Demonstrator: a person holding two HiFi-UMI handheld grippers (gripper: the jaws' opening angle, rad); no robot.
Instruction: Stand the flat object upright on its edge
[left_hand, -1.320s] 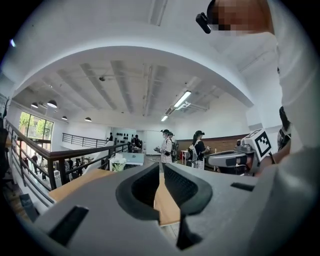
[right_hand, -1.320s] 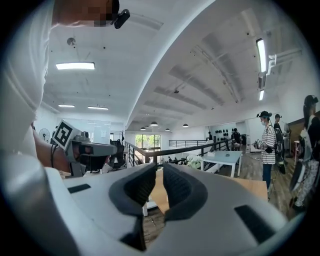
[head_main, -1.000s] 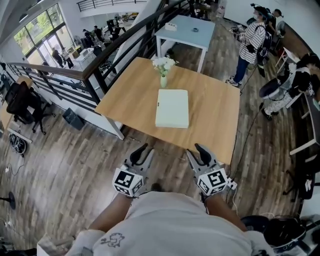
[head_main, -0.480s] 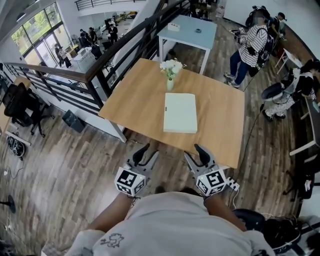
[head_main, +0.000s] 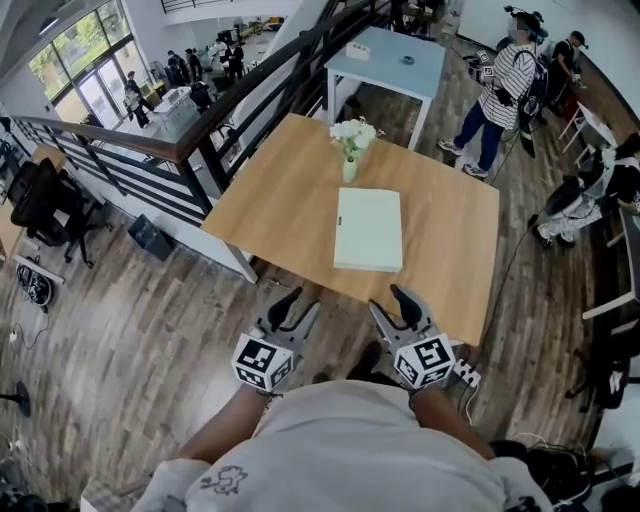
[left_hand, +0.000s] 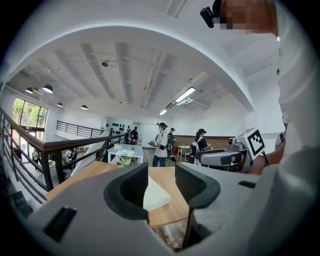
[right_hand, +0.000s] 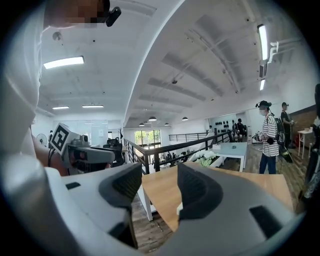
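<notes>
Flat object (head_main: 368, 230) lies untouched in the middle of the table (head_main: 290, 190) — left gripper (head_main: 298, 303) and right gripper (head_main: 390, 300), by its near edge, have just been opening their jaws, now wide and empty — so the reach seems only prepared

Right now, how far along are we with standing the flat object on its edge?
Nothing is done yet: the flat object lies flat on the wooden table, untouched. In hand: the left gripper and right gripper sit short of the table's near edge. Their fingers have just been opening and hold nothing. Left to do: reach in, grip the object, tip it upright on its edge and let go.
</notes>
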